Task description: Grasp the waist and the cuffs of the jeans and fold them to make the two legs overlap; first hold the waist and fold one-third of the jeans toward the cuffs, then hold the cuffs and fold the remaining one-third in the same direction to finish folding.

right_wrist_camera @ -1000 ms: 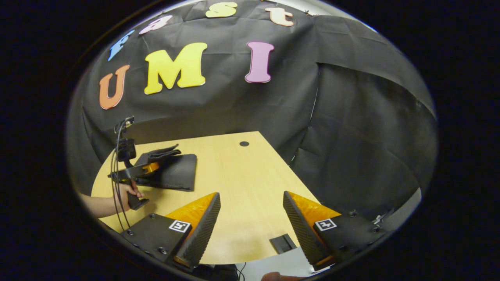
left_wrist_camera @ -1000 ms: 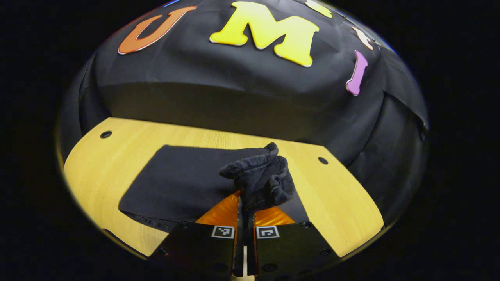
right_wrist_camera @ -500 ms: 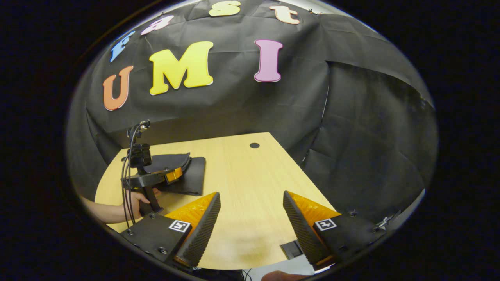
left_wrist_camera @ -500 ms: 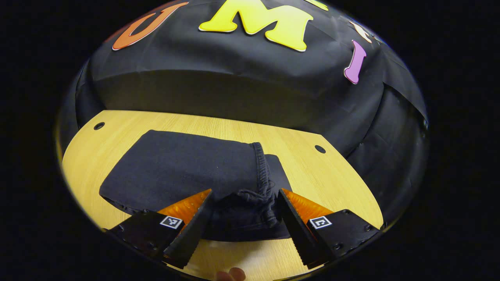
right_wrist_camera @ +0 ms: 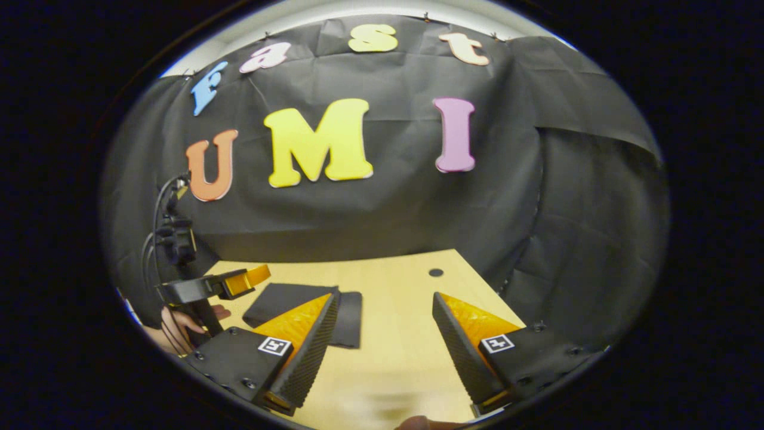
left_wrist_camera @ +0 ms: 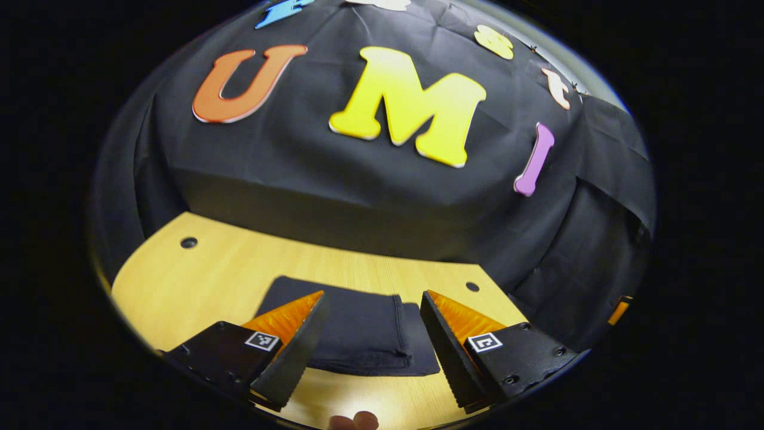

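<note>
Left gripper view: the left gripper (left_wrist_camera: 370, 334) has let go of the jeans (left_wrist_camera: 352, 331); its fingers are spread and lifted. The jeans lie folded near the desk's (left_wrist_camera: 197, 286) middle. The right gripper (right_wrist_camera: 382, 349) hangs released, so folding looks finished.

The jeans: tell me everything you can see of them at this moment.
The jeans are dark, nearly black cloth, folded into a flat, compact rectangle lying on the wooden table. A stitched hem edge runs across the top layer, with a lower layer sticking out beyond it. Neither gripper touches them.
</note>
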A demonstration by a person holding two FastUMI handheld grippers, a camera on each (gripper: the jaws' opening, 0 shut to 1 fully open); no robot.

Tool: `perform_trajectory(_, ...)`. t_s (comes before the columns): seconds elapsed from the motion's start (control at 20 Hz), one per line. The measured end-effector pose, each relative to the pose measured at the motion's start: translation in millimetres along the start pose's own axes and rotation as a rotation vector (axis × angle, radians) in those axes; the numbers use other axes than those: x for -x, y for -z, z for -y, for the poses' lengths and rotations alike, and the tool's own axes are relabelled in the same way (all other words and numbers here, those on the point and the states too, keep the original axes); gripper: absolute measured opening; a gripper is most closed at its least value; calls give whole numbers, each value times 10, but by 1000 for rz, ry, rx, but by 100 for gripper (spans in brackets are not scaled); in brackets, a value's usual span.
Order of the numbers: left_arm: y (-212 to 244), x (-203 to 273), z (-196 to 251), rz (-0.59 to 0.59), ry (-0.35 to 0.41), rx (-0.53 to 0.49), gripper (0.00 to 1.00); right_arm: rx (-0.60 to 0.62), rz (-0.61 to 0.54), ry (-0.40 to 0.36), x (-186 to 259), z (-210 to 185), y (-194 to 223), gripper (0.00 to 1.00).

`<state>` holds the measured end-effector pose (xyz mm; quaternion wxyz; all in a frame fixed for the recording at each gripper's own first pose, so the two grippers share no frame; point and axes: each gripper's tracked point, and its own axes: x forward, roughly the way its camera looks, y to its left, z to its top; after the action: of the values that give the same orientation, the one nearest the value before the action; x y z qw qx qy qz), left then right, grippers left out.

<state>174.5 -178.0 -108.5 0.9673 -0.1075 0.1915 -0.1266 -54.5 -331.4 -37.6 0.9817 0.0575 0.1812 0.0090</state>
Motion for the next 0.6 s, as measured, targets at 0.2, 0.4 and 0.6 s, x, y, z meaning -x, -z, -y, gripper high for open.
perform_trajectory(0.2, -997, 582, -229, 208, -54, -121, 98, 73, 151, -103, -9, -644, -562, 94)
perform_trajectory(0.4, -1372, 1125, -351, 304, -113, -170, 98, 41, 247, -172, 35, -1171, -913, 99)
perform_trajectory(0.6, -1388, 1540, -401, 351, -153, -151, 98, 69, 272, -196, 173, -1411, -928, 99)
